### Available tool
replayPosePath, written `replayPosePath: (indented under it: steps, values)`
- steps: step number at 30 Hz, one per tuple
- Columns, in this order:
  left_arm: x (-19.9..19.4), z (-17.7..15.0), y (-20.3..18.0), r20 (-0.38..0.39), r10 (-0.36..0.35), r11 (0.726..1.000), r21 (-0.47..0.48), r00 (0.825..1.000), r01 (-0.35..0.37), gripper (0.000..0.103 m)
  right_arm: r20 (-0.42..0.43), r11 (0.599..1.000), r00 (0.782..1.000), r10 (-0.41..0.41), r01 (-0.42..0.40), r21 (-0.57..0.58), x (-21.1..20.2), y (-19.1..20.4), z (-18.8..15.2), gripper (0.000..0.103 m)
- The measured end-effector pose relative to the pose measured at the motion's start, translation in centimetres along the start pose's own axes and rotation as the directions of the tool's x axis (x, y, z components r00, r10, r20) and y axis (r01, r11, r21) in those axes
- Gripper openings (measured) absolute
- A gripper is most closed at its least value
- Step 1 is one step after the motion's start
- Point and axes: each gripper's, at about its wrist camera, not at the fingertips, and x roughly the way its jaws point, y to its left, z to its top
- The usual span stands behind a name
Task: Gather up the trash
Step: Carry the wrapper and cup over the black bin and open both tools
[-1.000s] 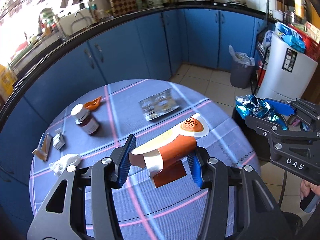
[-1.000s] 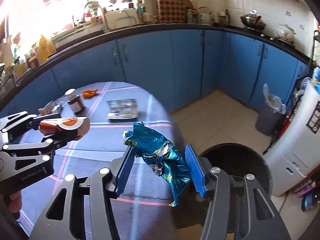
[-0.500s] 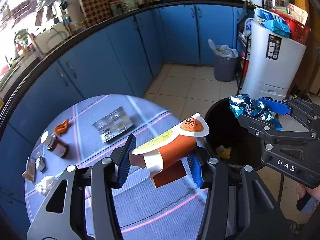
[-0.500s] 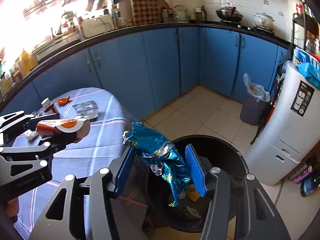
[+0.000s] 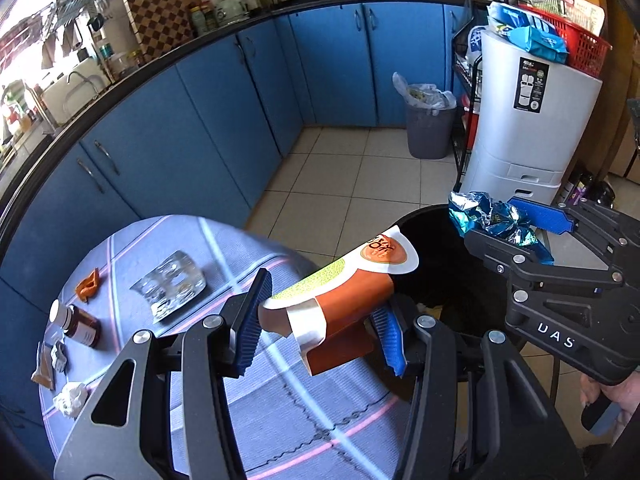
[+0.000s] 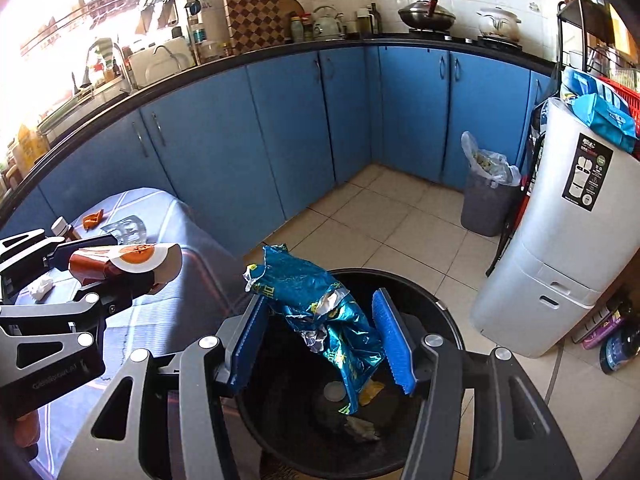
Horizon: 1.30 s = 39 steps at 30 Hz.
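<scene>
over table edge, left gripper (image 5: 320, 320) clamps orange wrapper (image 5: 340, 292), long axis pointing up-right toward black bin (image 6: 400, 288). right wrist view alone shows bin contents: scraps at bottom. right gripper (image 6: 324, 344) pinches crumpled blue foil bag (image 6: 320, 312) above bin, hanging down.

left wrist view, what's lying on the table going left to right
white crumpled tissue → brown bottle → orange scrap → clear blister tray

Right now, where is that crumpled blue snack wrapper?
The blue snack wrapper is clamped in the right gripper, hanging over the open black bin beside the table.
</scene>
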Motion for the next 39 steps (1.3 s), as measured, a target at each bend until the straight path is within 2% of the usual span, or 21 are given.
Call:
replayPosePath:
  steps: [4,8,14,16,23,32,35,37,39]
  values:
    - [0.3,0.4,-0.5,-0.002,-0.005,1.000,0.006,1.000,0.005,0.051,-0.001,1.000,1.000,-0.010,0.010,0.011,0.1,-0.7,0.0,0.055]
    - [0.4,0.7,-1.1,0.000,-0.007,1.000,0.015,1.000,0.007,0.051,0.007,1.000,1.000,-0.022,0.022,0.008,0.1,-1.1,-0.1,0.075]
    - [0.4,0.9,-1.7,0.003,-0.010,1.000,0.027,1.000,0.010,0.051,0.024,0.999,0.998,-0.051,0.050,0.020,-0.3,-1.8,-0.2,0.075]
    - [0.3,0.9,-1.8,0.007,-0.012,0.999,0.031,1.000,0.012,0.051,0.027,0.996,0.996,-0.090,0.089,0.031,-0.4,-2.3,-0.3,0.075]
    - [0.1,1.3,-2.7,0.014,-0.026,0.999,0.046,1.000,0.025,0.051,0.040,0.985,0.988,-0.151,0.147,0.087,-1.2,-4.4,-0.3,0.076]
    - [-0.1,2.2,-4.2,0.030,-0.043,0.997,0.070,0.999,0.041,0.055,0.026,0.982,0.988,-0.155,0.151,0.114,-1.3,-5.6,-0.9,0.075]
    - [-0.3,2.3,-4.6,0.041,-0.037,0.996,0.077,0.998,0.034,0.060,0.026,0.981,0.987,-0.157,0.153,0.116,-1.4,-5.7,-0.9,0.075]
    - [-0.2,2.4,-4.6,0.046,-0.028,0.997,0.075,0.999,0.025,0.080,0.025,0.981,0.987,-0.159,0.155,0.117,-1.5,-5.7,-1.0,0.075]
    - [-0.3,2.4,-4.3,0.053,-0.047,0.998,0.051,0.998,0.044,0.090,0.021,0.981,0.987,-0.160,0.157,0.117,-1.5,-5.7,-1.1,0.076]
